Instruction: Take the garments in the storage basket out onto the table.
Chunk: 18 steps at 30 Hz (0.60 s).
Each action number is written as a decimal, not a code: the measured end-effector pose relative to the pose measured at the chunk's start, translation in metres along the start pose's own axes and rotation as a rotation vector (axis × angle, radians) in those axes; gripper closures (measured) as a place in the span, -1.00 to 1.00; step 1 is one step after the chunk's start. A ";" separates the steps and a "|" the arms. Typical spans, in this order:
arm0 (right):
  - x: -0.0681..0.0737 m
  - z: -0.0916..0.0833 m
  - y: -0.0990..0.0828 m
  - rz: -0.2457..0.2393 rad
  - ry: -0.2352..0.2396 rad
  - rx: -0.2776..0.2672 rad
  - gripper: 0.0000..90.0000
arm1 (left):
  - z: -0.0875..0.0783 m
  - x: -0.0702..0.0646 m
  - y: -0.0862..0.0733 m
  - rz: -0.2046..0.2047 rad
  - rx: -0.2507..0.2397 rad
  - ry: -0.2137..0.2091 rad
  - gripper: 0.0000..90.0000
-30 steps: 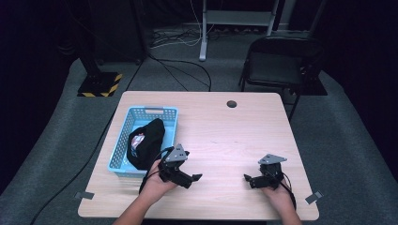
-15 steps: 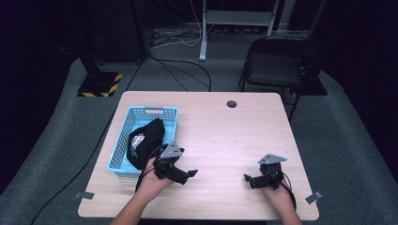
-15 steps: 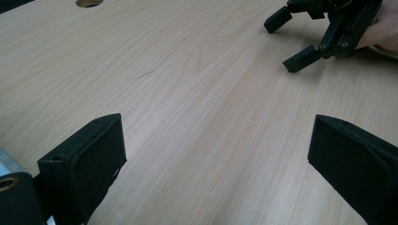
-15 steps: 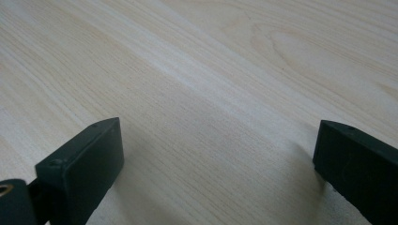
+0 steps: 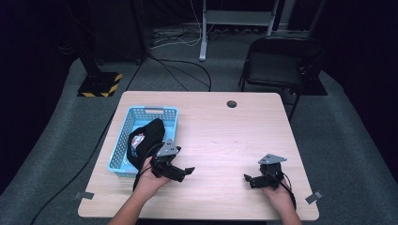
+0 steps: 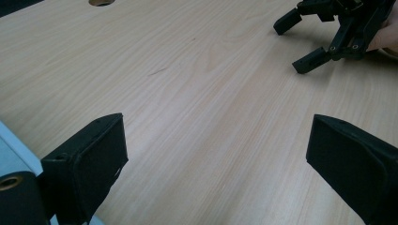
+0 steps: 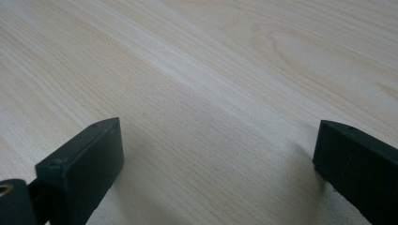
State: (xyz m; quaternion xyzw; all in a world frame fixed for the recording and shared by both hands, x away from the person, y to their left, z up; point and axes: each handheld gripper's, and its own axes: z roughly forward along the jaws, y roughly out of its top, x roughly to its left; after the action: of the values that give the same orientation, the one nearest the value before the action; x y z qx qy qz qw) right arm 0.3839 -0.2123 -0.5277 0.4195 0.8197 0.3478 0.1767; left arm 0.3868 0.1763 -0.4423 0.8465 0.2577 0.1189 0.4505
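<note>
Near the front edge of the surface (image 5: 225,136), toward its left side, the left tool (image 5: 184,172) hung just above the wood with its jaws spread wide and nothing between them, pointing toward the right edge; just behind and left of it a blue basket (image 5: 151,113) sat by the left edge, holding a black cloth (image 5: 146,140) that bulged over its near right rim, with the hand and tool close beside that cloth but apart from it as far as the high view showed; toward the front right corner the right tool (image 5: 249,179) rested low over the bare wood, jaws likewise wide and empty, pointing left; from the left gripper view the right tool (image 6: 305,42) lay well apart across open wood; a round hole (image 5: 231,103) sat near the far edge
</note>
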 end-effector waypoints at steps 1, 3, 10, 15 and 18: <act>0.000 0.000 0.000 0.000 0.000 0.000 -0.97 | 0.000 0.000 0.000 0.000 0.000 0.000 -0.88; 0.000 0.000 0.000 0.000 0.000 0.000 -0.97 | -0.001 0.001 0.000 -0.005 -0.003 0.003 -0.88; 0.000 0.000 0.000 0.000 0.000 0.000 -0.97 | -0.003 0.005 -0.001 -0.013 -0.008 0.016 -0.88; 0.000 0.000 0.000 0.000 0.000 0.000 -0.97 | -0.008 0.010 -0.001 -0.023 -0.015 0.031 -0.89; 0.000 0.000 0.000 0.000 0.000 0.000 -0.97 | -0.010 0.012 -0.002 -0.035 -0.015 0.034 -0.89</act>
State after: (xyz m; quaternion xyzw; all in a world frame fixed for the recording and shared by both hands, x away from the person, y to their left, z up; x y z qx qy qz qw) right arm 0.3839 -0.2123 -0.5277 0.4196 0.8196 0.3478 0.1766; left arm 0.3921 0.1910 -0.4390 0.8363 0.2792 0.1272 0.4544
